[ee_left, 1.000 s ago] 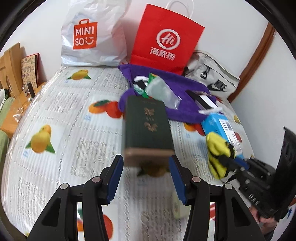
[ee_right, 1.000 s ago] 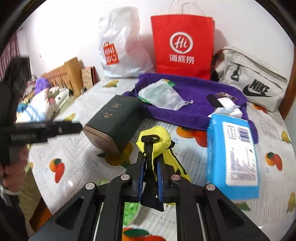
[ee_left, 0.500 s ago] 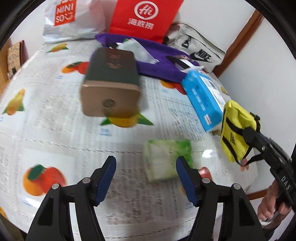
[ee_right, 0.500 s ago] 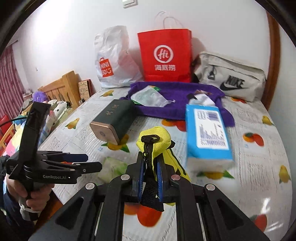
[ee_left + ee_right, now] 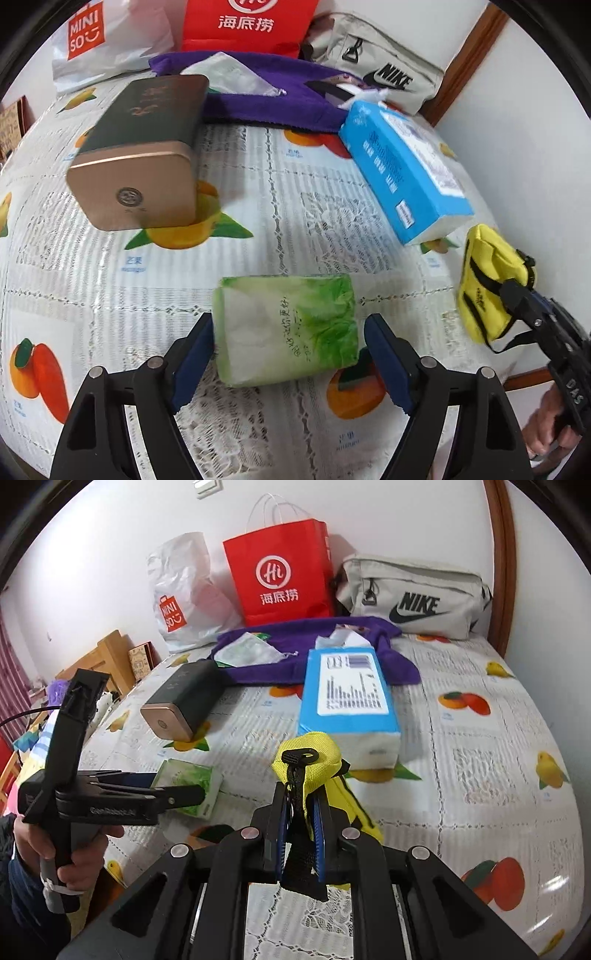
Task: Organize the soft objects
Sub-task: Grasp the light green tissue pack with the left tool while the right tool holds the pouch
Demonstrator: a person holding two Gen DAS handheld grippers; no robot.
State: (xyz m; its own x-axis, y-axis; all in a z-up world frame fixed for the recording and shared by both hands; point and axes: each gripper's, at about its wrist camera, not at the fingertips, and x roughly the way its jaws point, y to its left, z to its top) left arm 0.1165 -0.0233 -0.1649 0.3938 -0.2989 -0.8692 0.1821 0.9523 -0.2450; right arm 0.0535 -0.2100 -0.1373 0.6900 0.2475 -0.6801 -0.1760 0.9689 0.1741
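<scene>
Green tissue pack (image 5: 288, 328): soft glossy plastic film, wrinkled. Yellow pouch (image 5: 314, 764): woven nylon-like cloth, matt, black webbing strap. Blue tissue pack (image 5: 402, 173): smooth plastic wrap, slight sheen. Dark box (image 5: 147, 122): matt body, brushed metallic gold end. Bench cover (image 5: 280, 192): glossy clear plastic seen over white lace. At 12 o'clock: purple cloth (image 5: 295, 657) is fuzzy; red bag (image 5: 280, 572) is matt paper. Left claw (image 5: 288, 354) pads: blue, ribbed rubber-like.

bright, even light — fisheye-warped edges, slight blur
</scene>
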